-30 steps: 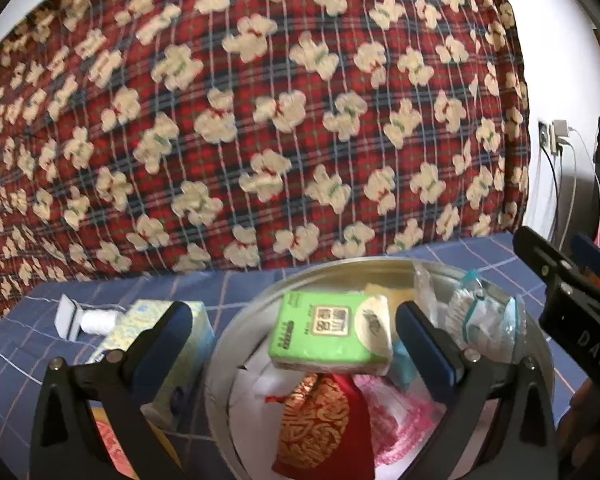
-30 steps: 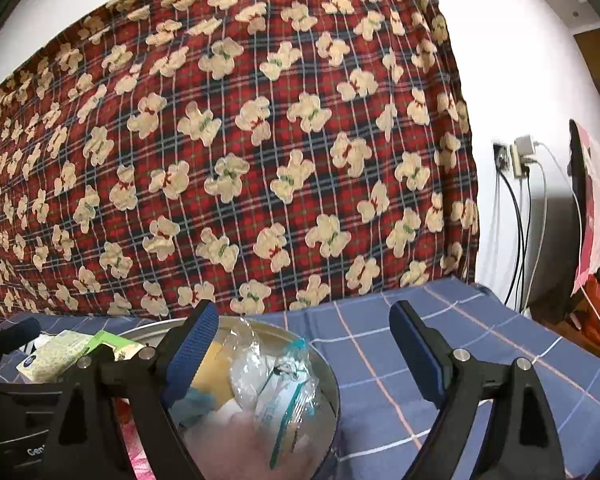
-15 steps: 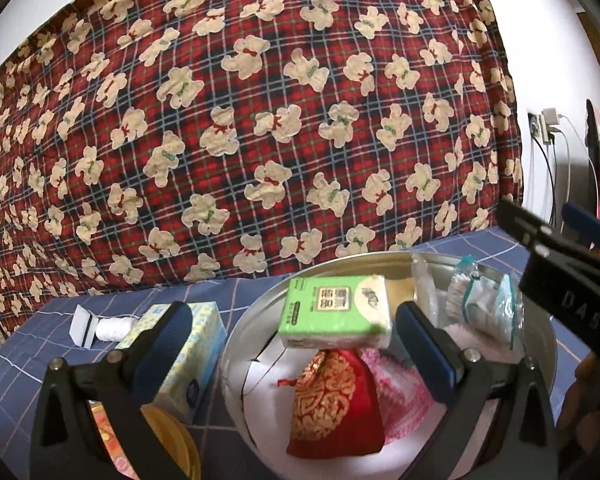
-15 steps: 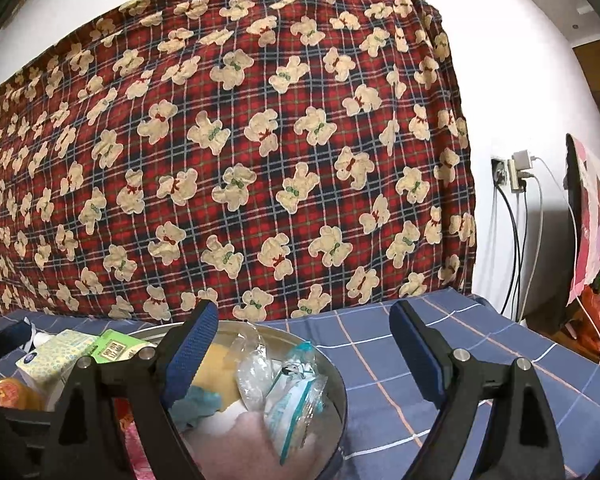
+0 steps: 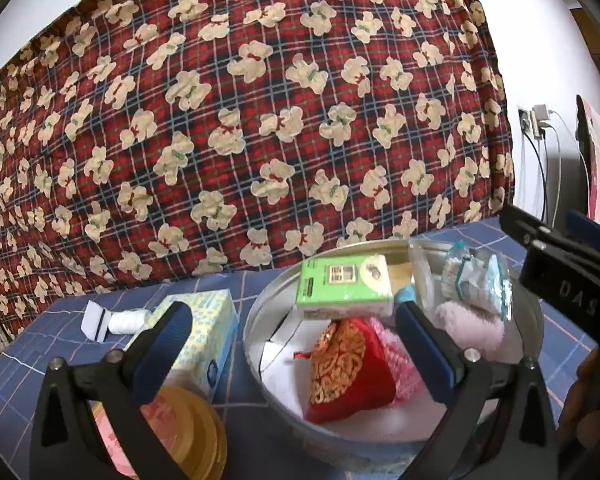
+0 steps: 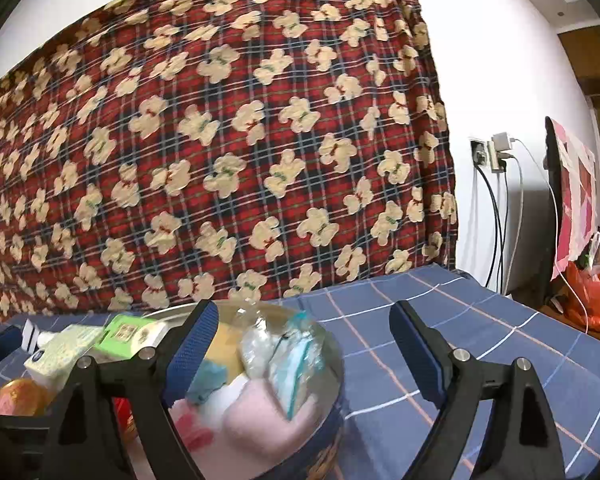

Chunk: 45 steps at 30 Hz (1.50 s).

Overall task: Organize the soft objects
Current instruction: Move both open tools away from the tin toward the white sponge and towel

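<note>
Left wrist view: round metal tin on the blue checked counter, holding soft goods gathered for sorting. Green tissue pack lies at 12 o'clock in the tin, long axis running 9 to 3; red pouch below it at 6 o'clock. Left claw and right claw both gape wide, empty.
</note>
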### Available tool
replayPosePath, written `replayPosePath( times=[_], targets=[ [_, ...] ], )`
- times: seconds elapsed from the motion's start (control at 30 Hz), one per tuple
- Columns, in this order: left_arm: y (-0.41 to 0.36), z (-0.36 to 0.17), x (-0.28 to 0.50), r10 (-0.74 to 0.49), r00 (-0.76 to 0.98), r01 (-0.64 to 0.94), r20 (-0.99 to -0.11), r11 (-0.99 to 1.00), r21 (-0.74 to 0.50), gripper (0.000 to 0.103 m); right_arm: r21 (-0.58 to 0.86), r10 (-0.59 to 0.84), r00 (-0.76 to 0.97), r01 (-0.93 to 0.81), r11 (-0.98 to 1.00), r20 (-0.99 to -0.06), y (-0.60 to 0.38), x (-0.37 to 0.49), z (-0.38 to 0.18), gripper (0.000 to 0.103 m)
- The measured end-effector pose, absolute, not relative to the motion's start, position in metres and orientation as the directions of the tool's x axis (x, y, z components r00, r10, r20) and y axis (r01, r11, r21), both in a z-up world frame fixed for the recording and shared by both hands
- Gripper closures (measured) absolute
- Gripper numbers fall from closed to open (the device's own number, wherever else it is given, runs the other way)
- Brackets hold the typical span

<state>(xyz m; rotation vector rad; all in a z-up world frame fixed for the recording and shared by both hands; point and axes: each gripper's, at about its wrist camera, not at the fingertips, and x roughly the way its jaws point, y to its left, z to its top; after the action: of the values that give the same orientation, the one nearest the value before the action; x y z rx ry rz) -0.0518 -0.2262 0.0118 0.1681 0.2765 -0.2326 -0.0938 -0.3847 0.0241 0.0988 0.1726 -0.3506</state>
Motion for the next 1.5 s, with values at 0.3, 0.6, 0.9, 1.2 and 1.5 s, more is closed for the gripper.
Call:
replayPosePath(
  times=[0.3, 0.6, 0.9, 1.2, 1.5],
  targets=[
    [-0.209, 0.011, -0.066, -0.213, 0.93, 0.259, -0.3, 0.958, 0.124, 0.0, 0.074, -0.326, 0.932, 0.341, 0.937, -0.16, -0.355, -0.107, 0.026, 0.014],
    [-0.179, 0.009, -0.069, -0.209, 0.923, 0.257, -0.324, 0.96, 0.113, 0.0, 0.095, -0.255, 0.949, 0.275, 0.957, -0.184, -0.314, -0.103, 0.023, 0.014],
    [-0.124, 0.007, -0.058, -0.148, 0.93, 0.184, -0.337, 0.98, 0.077, 0.0, 0.095, -0.177, 0.965, 0.199, 0.975, -0.195, -0.266, -0.092, 0.02, 0.014],
    [-0.075, 0.004, -0.05, -0.059, 0.934, 0.105, -0.353, 0.988, 0.113, 0.0, 0.095, -0.067, 0.974, 0.089, 0.991, -0.217, -0.209, -0.079, 0.017, 0.014],
    [-0.012, 0.002, -0.032, 0.058, 0.933, -0.015, -0.356, 0.992, 0.123, 0.0, 0.091, 0.025, 0.972, -0.003, 0.996, -0.235, -0.145, -0.06, 0.013, 0.014]
  ],
)
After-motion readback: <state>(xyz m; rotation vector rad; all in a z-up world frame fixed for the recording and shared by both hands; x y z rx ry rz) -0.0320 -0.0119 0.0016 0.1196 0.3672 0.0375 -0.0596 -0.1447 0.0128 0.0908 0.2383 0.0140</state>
